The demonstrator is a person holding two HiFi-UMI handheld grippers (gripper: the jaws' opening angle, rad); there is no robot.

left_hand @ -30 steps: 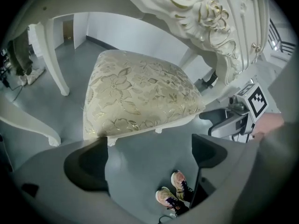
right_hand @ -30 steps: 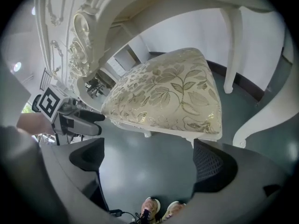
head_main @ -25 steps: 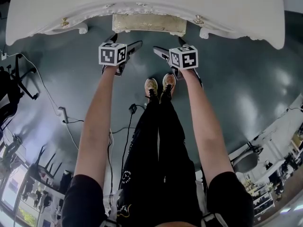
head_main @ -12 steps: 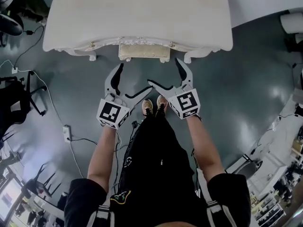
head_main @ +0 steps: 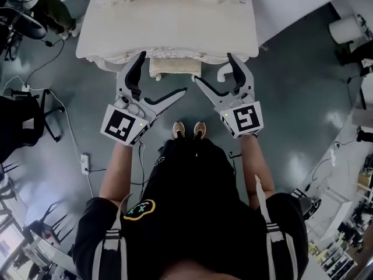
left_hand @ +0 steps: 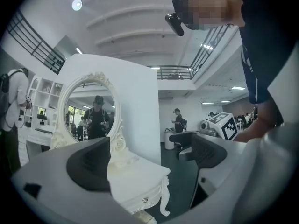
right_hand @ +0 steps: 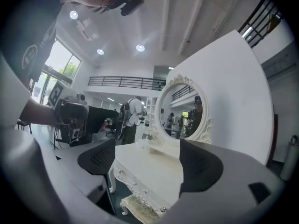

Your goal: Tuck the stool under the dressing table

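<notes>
The white dressing table [head_main: 169,22] stands at the top of the head view. The stool's cream cushion [head_main: 172,67] shows under the table's front edge, between its carved legs. My left gripper [head_main: 160,80] is held level in front of the table, open and empty. My right gripper [head_main: 220,77] is beside it, its jaws closing with nothing between them. The left gripper view shows the left gripper [left_hand: 147,157], the table [left_hand: 135,176] and its oval mirror [left_hand: 88,111]. Ahead of the right gripper [right_hand: 147,162] are the table [right_hand: 154,171] and the stool [right_hand: 140,209] beneath it.
My feet [head_main: 189,130] stand on the dark floor just short of the table. Cables and a power strip [head_main: 84,163] lie at the left, near a black office chair [head_main: 17,121]. A white partition [left_hand: 135,101] rises behind the table. People stand in the background.
Both grippers have come up from near the floor to level in front of the table. The head view has pulled back and the table looks smaller. The stool stays under the table.
</notes>
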